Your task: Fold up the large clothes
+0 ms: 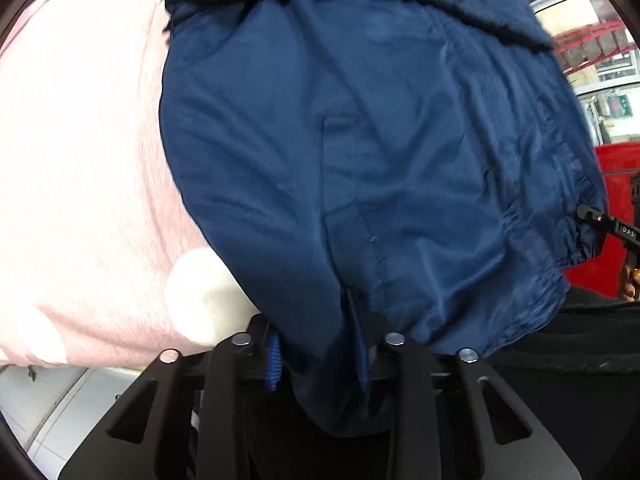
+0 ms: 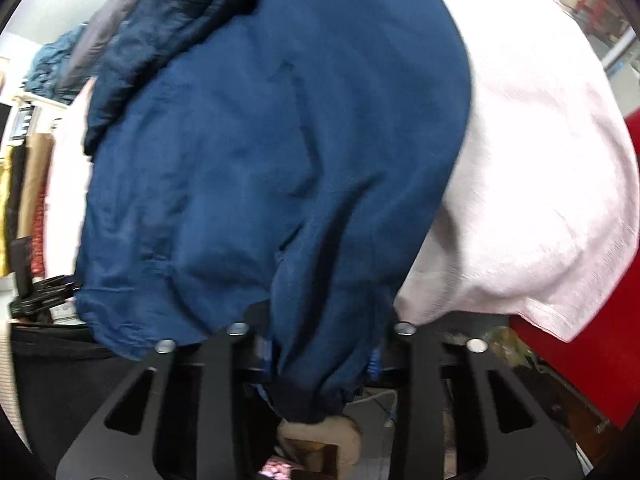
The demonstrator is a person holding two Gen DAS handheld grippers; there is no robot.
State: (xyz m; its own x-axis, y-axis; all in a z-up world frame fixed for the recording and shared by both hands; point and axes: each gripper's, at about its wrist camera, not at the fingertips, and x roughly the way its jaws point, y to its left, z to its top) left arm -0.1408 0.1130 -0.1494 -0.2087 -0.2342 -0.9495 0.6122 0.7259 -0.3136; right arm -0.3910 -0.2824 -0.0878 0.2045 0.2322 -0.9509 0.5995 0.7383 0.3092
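While pointing steeply down, left claw [image 1: 318, 364] and right claw [image 2: 320, 360] each clench the navy jacket [image 1: 360, 152].

Left gripper [image 1: 318, 360] fingers clamped, pointing steeply down; right gripper [image 2: 320, 360] likewise.

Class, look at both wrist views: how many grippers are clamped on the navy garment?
2. The left gripper pinches the navy garment at its near hem; the right gripper grips a bunched elastic corner. Other contact may be hidden.

Jacket [image 1: 360, 160] was plain navy blue. Sheet [image 1: 80, 160] under it was pale pink with white dots. Gripper pads [image 1: 274, 364] were blue, frames black. Bin [image 1: 612, 216] was red.
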